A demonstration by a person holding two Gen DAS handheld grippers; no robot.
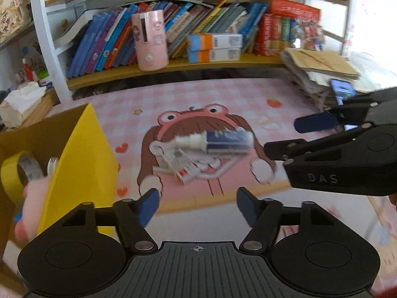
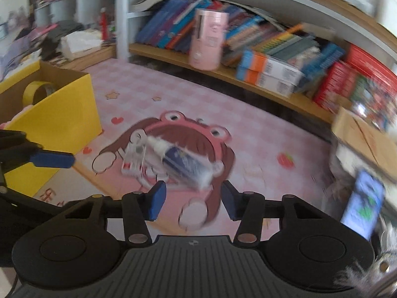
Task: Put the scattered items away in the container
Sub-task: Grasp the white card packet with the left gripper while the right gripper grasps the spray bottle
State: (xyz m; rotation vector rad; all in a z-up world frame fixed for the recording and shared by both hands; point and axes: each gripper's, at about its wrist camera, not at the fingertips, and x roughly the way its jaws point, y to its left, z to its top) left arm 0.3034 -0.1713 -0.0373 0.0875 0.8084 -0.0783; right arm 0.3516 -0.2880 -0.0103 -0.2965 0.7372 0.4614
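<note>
Both tools gape empty: the left tool (image 1: 197, 204) and right tool (image 2: 192, 200) hover over the pink cartoon desk (image 1: 248, 94). Yellow tape (image 1: 15, 176) already sits in the yellow box (image 1: 82, 164); a toothpaste tube (image 1: 218, 142) and clear packet (image 1: 181, 167) remain outside, mid-desk. Crowded bookshelves (image 1: 173, 64) stand behind.

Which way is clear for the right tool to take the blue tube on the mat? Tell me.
Probably straight ahead. The right tool is open, and the blue tube lies just beyond its fingertips on the pink mat, nothing between. A small packet touches the tube's cap end; the left tool is apart.
</note>
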